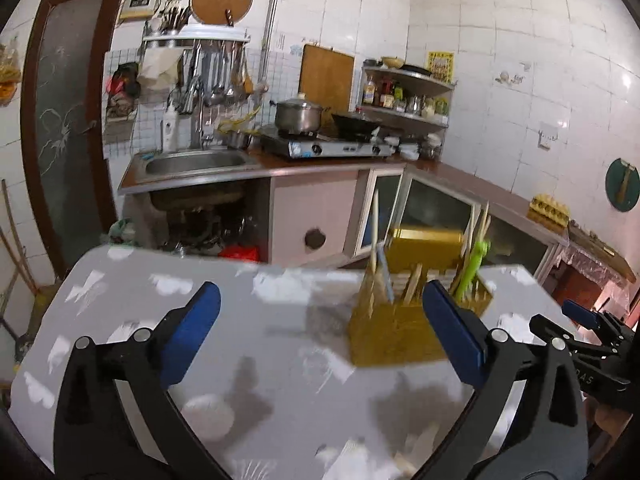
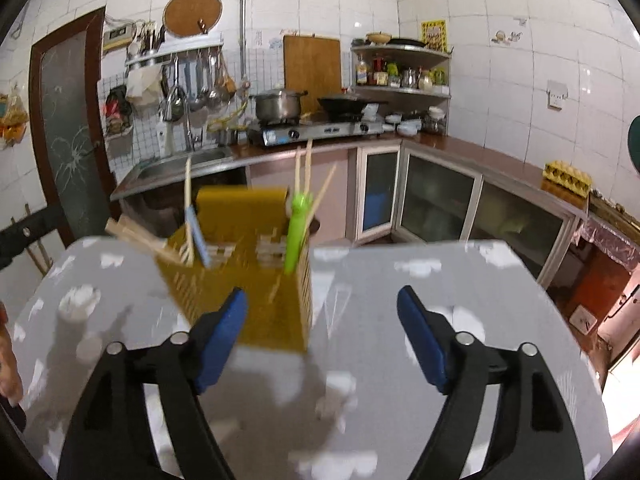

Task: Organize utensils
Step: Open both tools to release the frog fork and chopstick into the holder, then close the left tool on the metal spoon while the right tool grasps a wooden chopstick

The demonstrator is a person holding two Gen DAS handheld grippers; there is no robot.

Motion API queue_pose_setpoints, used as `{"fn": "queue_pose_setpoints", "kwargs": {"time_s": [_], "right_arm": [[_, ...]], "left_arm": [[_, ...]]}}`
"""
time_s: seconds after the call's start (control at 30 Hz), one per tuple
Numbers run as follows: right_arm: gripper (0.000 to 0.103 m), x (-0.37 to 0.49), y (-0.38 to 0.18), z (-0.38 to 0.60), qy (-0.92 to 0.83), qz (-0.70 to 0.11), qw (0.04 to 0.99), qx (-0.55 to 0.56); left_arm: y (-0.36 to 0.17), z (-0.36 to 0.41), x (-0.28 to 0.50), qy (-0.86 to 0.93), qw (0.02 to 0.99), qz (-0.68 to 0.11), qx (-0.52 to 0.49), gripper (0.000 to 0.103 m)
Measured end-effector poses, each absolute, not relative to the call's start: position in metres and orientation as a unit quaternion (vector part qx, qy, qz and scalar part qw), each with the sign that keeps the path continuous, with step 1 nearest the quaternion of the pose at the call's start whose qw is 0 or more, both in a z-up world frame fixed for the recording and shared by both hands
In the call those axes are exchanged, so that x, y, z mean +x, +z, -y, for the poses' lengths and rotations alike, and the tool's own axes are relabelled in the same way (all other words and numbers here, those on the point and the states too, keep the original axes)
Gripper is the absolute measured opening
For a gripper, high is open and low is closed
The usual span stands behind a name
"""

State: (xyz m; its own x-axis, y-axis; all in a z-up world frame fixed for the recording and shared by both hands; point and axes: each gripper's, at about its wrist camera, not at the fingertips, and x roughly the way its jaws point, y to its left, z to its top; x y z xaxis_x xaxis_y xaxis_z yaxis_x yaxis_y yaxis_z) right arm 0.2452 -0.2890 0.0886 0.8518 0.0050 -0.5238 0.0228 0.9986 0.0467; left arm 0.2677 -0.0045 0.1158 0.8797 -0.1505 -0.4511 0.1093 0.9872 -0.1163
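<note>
The yellow utensil caddy (image 2: pixel 256 280) stands upright on the grey patterned surface (image 2: pixel 440 300), and every place below is given relative to it. Your left claw (image 1: pixel 320 332) is spread wide with nothing between its blue pads (image 1: pixel 192 332); the caddy sits just off its right-hand pad. Your right claw (image 2: pixel 322 332) is likewise spread and empty, the caddy's front wall lying close behind its left-hand pad. Judged from its slotted plastic walls, the caddy should be light and stiff but smooth, and top-heavy with its load, so it may tip or slide under a sideways nudge. The bamboo chopsticks (image 2: pixel 302 168) standing in it look thin, rigid and prone to roll; take them mid-shaft, pads across the grain. The green handled utensil (image 2: pixel 297 232) in the right-hand compartment is plastic, likely slick; pinch it on the broad handle above the caddy rim. The right wrist view shows a bundle of chopsticks (image 2: pixel 140 238) leaning out over the caddy's left edge and a pale blue utensil (image 2: pixel 198 234) beside them, which the left wrist view shows only in part. The left wrist view alone shows pale items, too blurred to identify, lying on the surface near the camera, and the other claw off to the caddy's right.
</note>
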Motion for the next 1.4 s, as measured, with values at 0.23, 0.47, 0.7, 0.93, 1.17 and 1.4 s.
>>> {"fn": "queue_pose_setpoints", "kwargs": {"time_s": [0.23,0.47,0.7,0.93,1.17,1.4], "right_arm": [[0.082,0.206,0.033,0.269,0.013,-0.336,0.941,0.024],[0.082,0.178,0.004,0.246,0.03,-0.371,0.928,-0.002],[0.081,0.164,-0.01,0.226,0.041,-0.402,0.915,-0.016],[0.081,0.165,-0.02,0.207,0.049,-0.422,0.905,-0.038],[0.061,0.188,-0.03,0.192,0.053,-0.447,0.892,-0.039],[0.029,0.23,-0.028,0.182,0.054,-0.461,0.885,-0.03]], "left_arm": [[0.061,-0.012,0.236,-0.058,0.95,-0.305,-0.025,0.098],[0.019,-0.019,0.216,-0.046,0.936,-0.35,-0.01,0.098],[-0.007,-0.022,0.205,-0.037,0.927,-0.374,0.004,0.098],[-0.017,-0.046,0.212,-0.013,0.919,-0.395,-0.001,0.098],[-0.02,-0.076,0.214,0.01,0.916,-0.4,-0.014,0.098],[-0.022,-0.083,0.217,0.018,0.914,-0.404,-0.026,0.098]]}}
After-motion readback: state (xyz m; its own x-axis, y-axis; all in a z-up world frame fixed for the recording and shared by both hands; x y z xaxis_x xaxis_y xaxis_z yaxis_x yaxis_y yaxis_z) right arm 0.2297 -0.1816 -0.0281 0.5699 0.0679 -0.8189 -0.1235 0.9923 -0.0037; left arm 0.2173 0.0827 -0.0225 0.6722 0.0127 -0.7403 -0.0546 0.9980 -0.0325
